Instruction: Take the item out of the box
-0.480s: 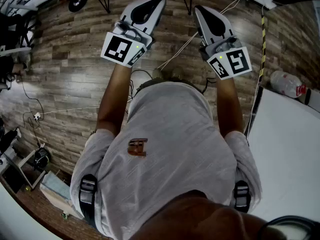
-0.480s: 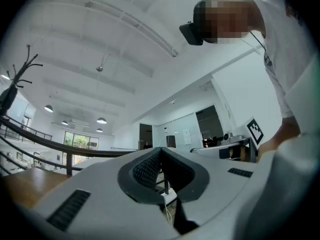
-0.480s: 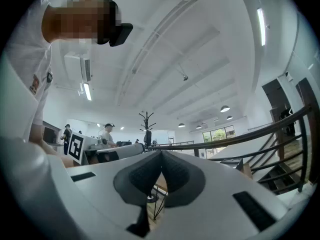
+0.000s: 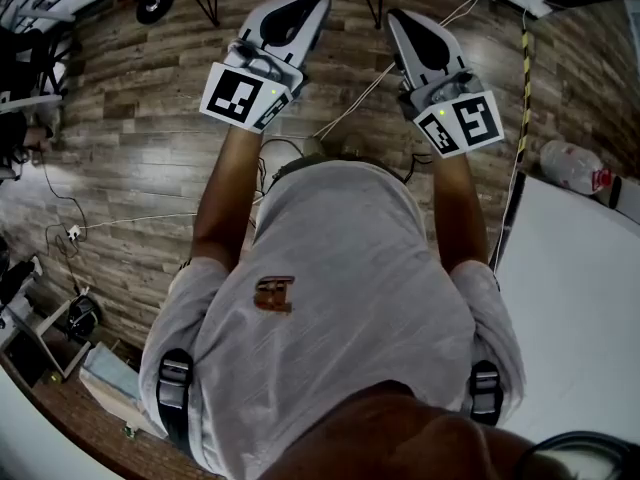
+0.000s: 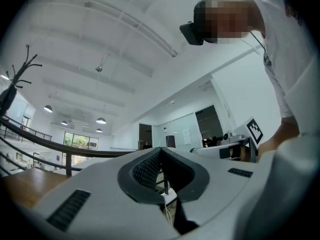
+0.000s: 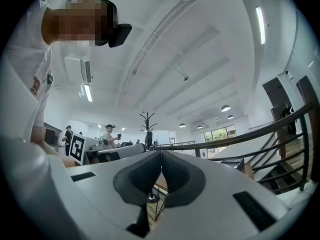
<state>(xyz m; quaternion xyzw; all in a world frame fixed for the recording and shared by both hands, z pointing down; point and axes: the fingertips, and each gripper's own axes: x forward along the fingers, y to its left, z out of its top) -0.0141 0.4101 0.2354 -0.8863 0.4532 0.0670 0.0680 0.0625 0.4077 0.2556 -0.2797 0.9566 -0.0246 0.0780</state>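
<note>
Two grippers held out, both empty

Side by side over the plank floor (image 4: 130, 118), the left gripper (image 4: 296, 12) and the right gripper (image 4: 414, 34) are held apart from each other; each pair of jaws is pressed together with nothing pinched between them; a white ceiling is seen beyond them. The box and its item are shown in no view.

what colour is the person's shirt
Light grey shirt with a small reddish-brown logo; clearest in the head view.
</note>
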